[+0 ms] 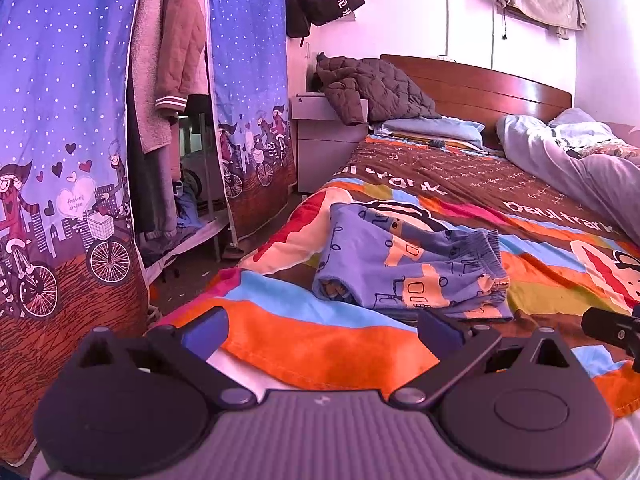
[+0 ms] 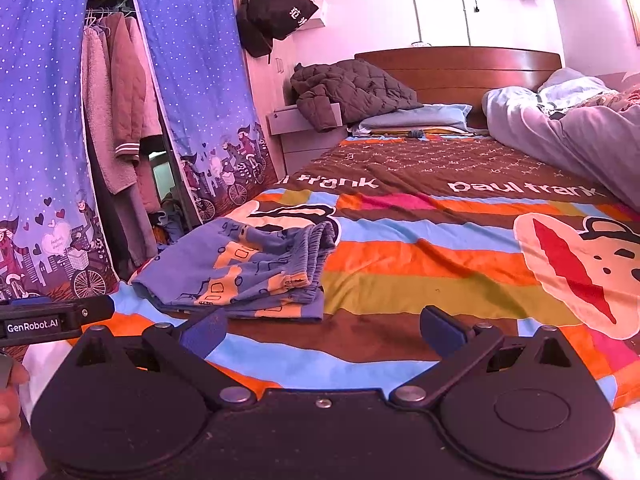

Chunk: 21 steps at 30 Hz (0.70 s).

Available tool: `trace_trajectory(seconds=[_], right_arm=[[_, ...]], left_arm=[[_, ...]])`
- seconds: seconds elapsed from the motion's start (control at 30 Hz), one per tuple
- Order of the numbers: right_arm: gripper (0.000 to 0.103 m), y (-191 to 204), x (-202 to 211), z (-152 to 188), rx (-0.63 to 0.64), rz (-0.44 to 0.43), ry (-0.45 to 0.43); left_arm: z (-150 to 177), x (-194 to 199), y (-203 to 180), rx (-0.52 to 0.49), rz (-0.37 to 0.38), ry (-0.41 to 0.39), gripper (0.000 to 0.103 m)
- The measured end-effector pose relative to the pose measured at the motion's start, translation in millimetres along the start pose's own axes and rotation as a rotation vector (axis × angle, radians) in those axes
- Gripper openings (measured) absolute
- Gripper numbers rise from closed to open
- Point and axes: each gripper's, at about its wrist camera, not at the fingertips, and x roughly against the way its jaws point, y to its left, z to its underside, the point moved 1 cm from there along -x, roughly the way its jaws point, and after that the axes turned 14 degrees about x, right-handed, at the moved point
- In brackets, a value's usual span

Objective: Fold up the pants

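Small blue pants with an orange vehicle print lie folded into a compact stack on the striped bedspread, elastic waistband to the right. In the right wrist view the same pants sit left of centre. My left gripper is open and empty, just short of the pants' near edge. My right gripper is open and empty too, hovering over the bedspread in front of and to the right of the pants. The tip of the right gripper shows at the right edge of the left wrist view.
A fabric wardrobe with blue curtains and hanging coats stands left of the bed. A dark quilted jacket lies on a nightstand by the wooden headboard. Pillows and a crumpled grey duvet fill the far right. A hand holds the left gripper.
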Motion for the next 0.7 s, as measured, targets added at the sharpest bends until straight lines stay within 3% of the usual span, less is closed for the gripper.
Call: trace_trajectory(seconds=[0.7], right_arm=[[0.102, -1.2, -1.0, 2.1, -0.002, -0.004, 0.015]], left_arm=[[1.2, -0.4, 0.2, 0.023, 0.007, 0.015, 0.103]])
